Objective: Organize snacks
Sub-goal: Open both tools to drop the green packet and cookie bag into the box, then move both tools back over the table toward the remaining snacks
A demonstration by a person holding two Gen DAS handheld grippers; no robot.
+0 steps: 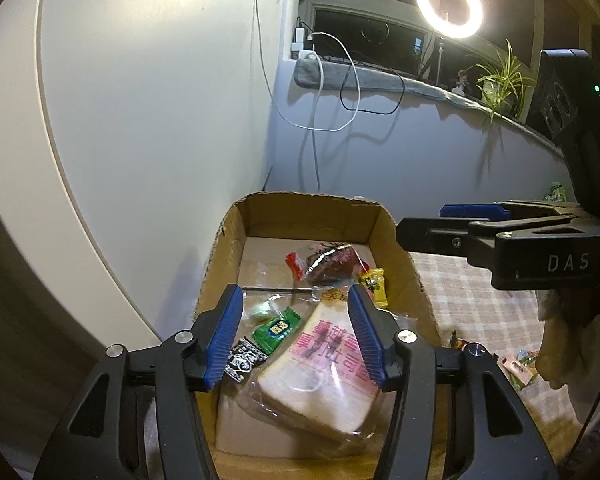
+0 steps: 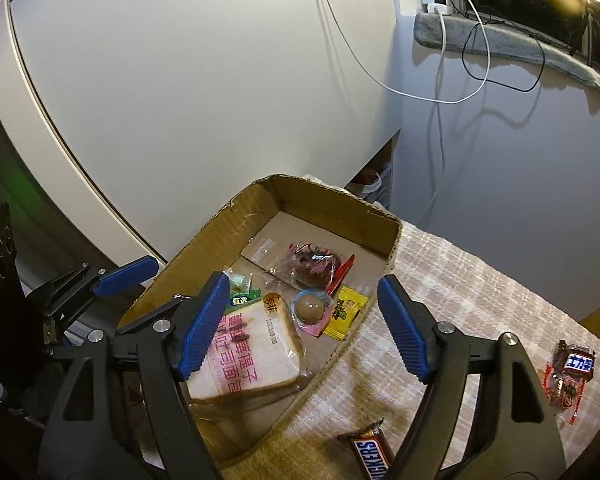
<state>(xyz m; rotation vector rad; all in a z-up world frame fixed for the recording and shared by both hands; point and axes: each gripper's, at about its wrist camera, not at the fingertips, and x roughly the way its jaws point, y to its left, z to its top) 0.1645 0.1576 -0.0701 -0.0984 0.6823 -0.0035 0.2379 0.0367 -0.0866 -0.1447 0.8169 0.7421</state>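
Note:
An open cardboard box (image 1: pixel 228 240) (image 2: pixel 388 240) holds several snacks: a bagged toast slice with pink lettering (image 1: pixel 320 376) (image 2: pixel 252 352), a green packet (image 1: pixel 277 328), a yellow packet (image 1: pixel 374 286) (image 2: pixel 346 312), a dark red-wrapped snack (image 1: pixel 326 262) (image 2: pixel 312 262) and a round brown snack in pink wrap (image 2: pixel 310 308). My left gripper (image 1: pixel 296 334) is open above the toast, holding nothing. My right gripper (image 2: pixel 300 326) is open over the box's near right wall, empty. A Snickers bar (image 2: pixel 370 454) and a red-wrapped snack (image 2: pixel 570 372) lie on the checked cloth.
The box stands on a checked tablecloth (image 2: pixel 460 280) against a white cabinet (image 1: pixel 140 100). The right gripper (image 1: pixel 500 236) shows at the right of the left wrist view. More snack packets (image 1: pixel 518 366) lie on the cloth. A windowsill with cables, plant and ring light (image 1: pixel 448 4) is behind.

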